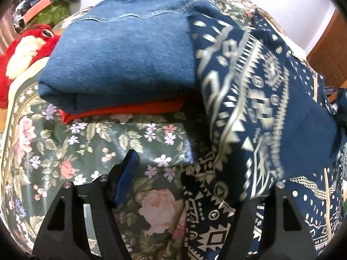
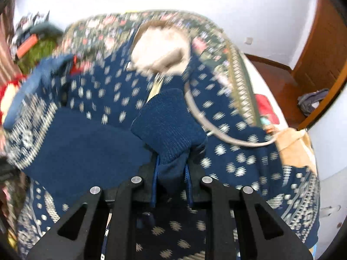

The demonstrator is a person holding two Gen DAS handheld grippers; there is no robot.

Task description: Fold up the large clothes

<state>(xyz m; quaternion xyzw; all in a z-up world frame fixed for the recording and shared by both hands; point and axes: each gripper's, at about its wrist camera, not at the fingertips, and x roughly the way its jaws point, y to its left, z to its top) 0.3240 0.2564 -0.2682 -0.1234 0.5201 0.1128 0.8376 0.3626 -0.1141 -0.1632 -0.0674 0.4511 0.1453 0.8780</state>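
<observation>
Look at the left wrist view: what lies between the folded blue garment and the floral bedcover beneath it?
A folded red garment lies between the folded blue garment and the floral bedcover; only its front edge shows, in the left wrist view.

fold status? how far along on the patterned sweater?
Done: a blue garment lies folded on a red one on the floral bedspread. In hand: the right gripper is shut on the ribbed cuff of the navy patterned sweater; the left gripper is open, holding nothing, over the sweater's edge. Left: the sweater is still bunched, not folded.
</observation>
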